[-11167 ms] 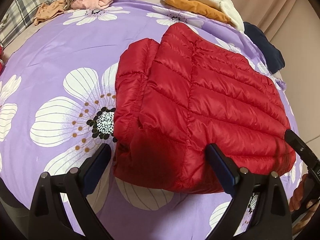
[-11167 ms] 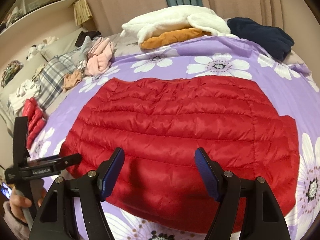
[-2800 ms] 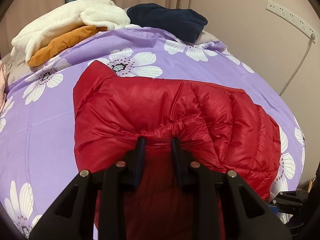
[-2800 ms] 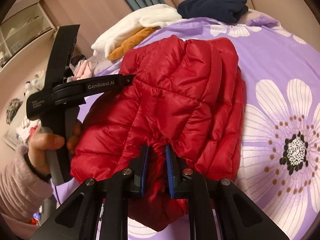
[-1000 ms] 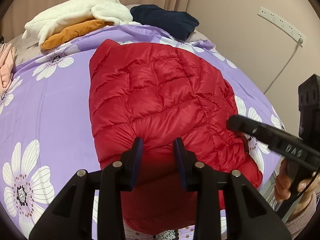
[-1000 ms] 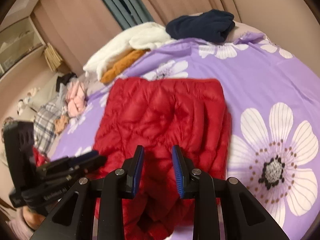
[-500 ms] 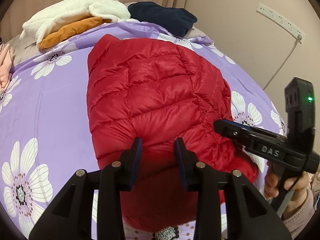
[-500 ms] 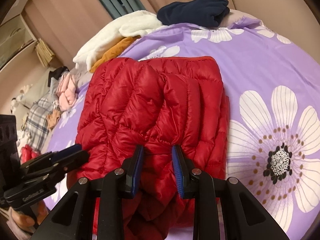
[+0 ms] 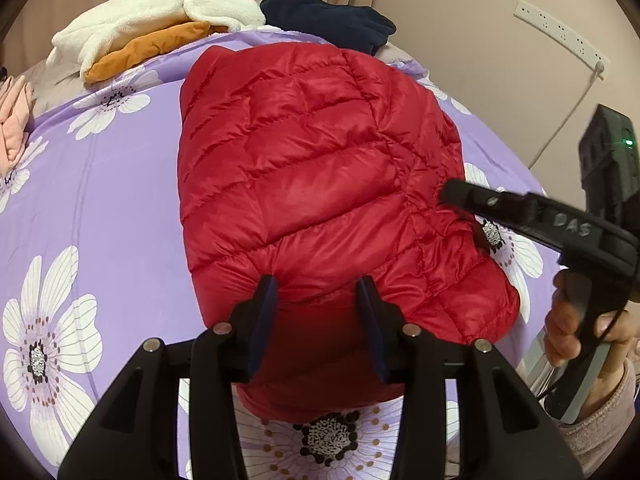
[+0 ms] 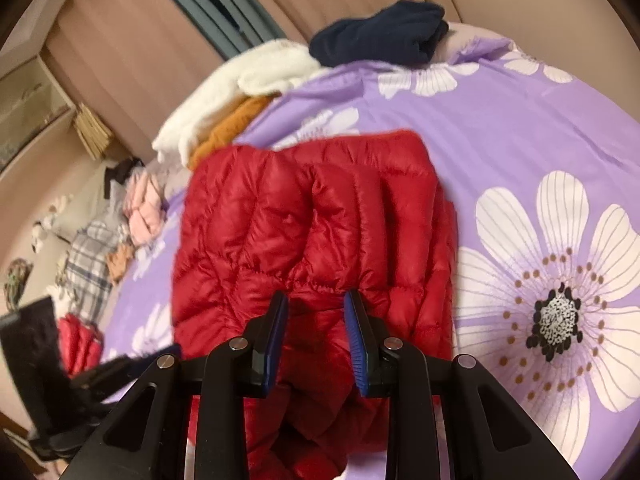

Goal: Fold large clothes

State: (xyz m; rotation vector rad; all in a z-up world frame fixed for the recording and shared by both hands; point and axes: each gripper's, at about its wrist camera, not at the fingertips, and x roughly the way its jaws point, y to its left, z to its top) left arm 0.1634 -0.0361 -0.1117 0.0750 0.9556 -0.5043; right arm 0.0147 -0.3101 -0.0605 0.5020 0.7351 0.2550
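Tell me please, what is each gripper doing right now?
Left gripper: jaws opening, letting go of the red jacket.
Right gripper: shut on the jacket's edge.

A bed under a purple cover with white flowers (image 9: 120, 184) carries everything. The folded red down jacket (image 9: 312, 168) lies just ahead of both grippers. Beyond it, at the far edge, rest a white fleece (image 9: 160, 12) over an orange garment (image 9: 148, 48) and a navy bundle (image 9: 328, 20).
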